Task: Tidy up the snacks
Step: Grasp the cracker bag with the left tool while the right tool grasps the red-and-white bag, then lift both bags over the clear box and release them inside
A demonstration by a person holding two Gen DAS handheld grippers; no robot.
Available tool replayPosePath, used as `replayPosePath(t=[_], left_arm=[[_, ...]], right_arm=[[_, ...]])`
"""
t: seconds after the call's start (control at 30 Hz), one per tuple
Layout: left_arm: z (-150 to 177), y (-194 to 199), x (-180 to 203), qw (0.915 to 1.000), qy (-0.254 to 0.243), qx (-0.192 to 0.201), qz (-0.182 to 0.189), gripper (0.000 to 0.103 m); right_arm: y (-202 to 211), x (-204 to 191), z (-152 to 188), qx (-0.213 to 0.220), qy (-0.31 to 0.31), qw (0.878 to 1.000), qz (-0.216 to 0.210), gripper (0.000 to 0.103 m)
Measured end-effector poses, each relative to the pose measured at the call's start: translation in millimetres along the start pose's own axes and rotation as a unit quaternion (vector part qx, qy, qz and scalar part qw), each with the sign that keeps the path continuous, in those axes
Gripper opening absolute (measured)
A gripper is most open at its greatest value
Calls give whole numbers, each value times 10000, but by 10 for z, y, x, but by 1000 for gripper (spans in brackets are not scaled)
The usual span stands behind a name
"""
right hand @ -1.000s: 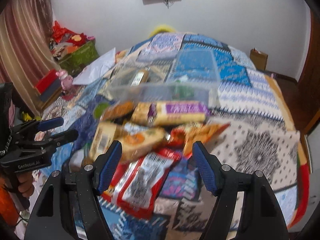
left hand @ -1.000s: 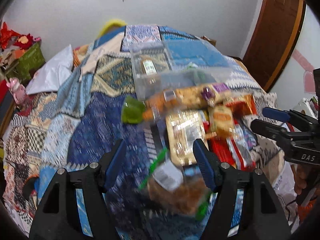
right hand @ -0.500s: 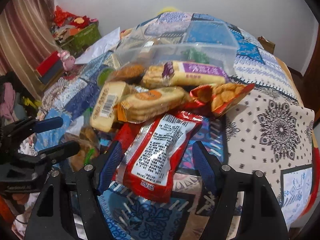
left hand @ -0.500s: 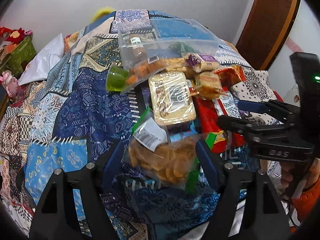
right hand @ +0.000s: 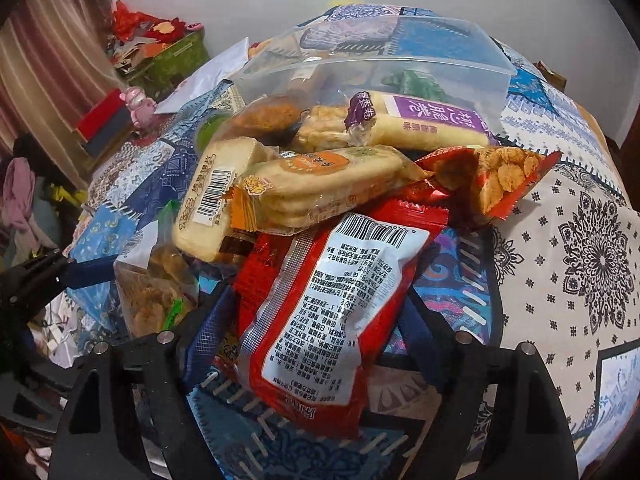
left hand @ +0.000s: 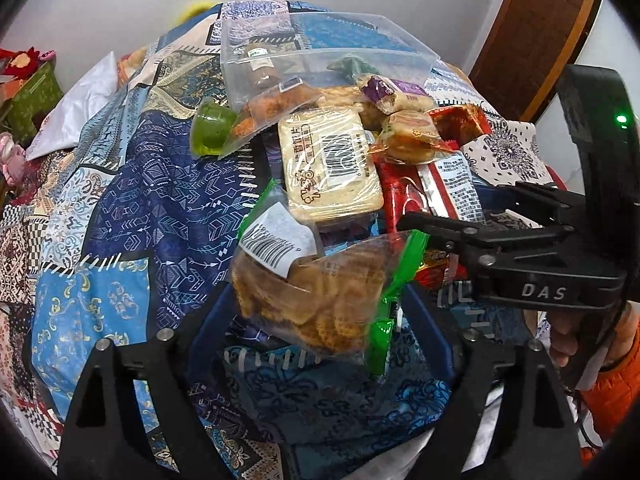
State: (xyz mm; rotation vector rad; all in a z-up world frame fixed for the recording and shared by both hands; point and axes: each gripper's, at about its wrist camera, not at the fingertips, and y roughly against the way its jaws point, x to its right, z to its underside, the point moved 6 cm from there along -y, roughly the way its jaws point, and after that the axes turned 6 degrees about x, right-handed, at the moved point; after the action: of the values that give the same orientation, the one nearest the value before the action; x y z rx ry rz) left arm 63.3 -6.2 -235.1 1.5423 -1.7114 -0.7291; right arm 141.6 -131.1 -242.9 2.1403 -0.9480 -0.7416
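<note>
A pile of snack packs lies on a patchwork quilt (left hand: pixel 132 208) before a clear plastic bin (left hand: pixel 320 44), also in the right wrist view (right hand: pixel 400 56). My left gripper (left hand: pixel 316 312) is open around a clear green-edged bag of fried snacks (left hand: pixel 316 296). My right gripper (right hand: pixel 316 312) is open around a red packet with a white label (right hand: pixel 332 312). Behind lie a pale biscuit pack with a barcode (left hand: pixel 332 164), an orange cracker pack (right hand: pixel 320 192), a purple-labelled roll (right hand: pixel 424 120) and a red bag of chips (right hand: pixel 492 176). The bin holds a bottle (left hand: pixel 260 64) and a green item (left hand: pixel 352 66).
A green jelly cup (left hand: pixel 212 128) sits left of the pile. A white pillow (left hand: pixel 76 112) lies at the quilt's left. Boxes and toys (right hand: pixel 156 36) stand by the wall. A wooden door (left hand: pixel 532 28) is at the right. The quilt's near edge is just below both grippers.
Both grippers have moved forward and down to the pile. The fried snack bag now sits between the left fingers, and the red packet between the right fingers. Both stay open.
</note>
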Motion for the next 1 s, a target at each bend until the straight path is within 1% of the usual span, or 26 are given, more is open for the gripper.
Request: replayPosePath(t=[0.17,0.2,0.23,0.33,0.43,0.5,0.57,0.63,0.67,0.73,0.8,0.87,1.0], left_arm=[[-20,-104,6,9998,-47,-36,-212,89],[-26,-123,-2,9997,-45,-28,-258,89],[-30,-136,-14,9996,-27,-19,-288,89],[-55,-170,-43,9994,60,59,-321,90],[-70,-186,-65,9988,63,212,-442,89],[-69,-175,-87,9983,81,290,-504,85],[-73,-146,-99,9982,92,340,-492,79],[-86,-101,-103,9982,84,387,-459,75],[-91,-78,-108,9982,80,406,-438,72],[-103,-34,-120,9982,72,445,-385,70],[-114,13,-148,9982,133,481,-342,67],[-136,83,-178,9977,170,561,-334,59],[-198,230,-206,9965,195,745,-330,57]], right_arm=[[90,60,29,106,-129,9998,-45,65],[110,74,27,124,-158,9998,-45,62],[143,94,20,163,-196,9997,-56,50],[233,176,-4,230,-374,9989,-176,44],[274,225,10,285,-391,9988,-96,43],[298,236,24,310,-427,9986,-105,43],[335,247,18,365,-455,9983,-81,42],[388,261,-3,438,-477,9979,-59,38],[420,275,-22,490,-506,9975,-56,33],[469,303,-48,550,-556,9969,-117,30],[493,311,-74,610,-538,9967,-72,28],[507,319,-93,648,-496,9967,-12,28],[559,313,-112,719,-447,9964,8,27]])
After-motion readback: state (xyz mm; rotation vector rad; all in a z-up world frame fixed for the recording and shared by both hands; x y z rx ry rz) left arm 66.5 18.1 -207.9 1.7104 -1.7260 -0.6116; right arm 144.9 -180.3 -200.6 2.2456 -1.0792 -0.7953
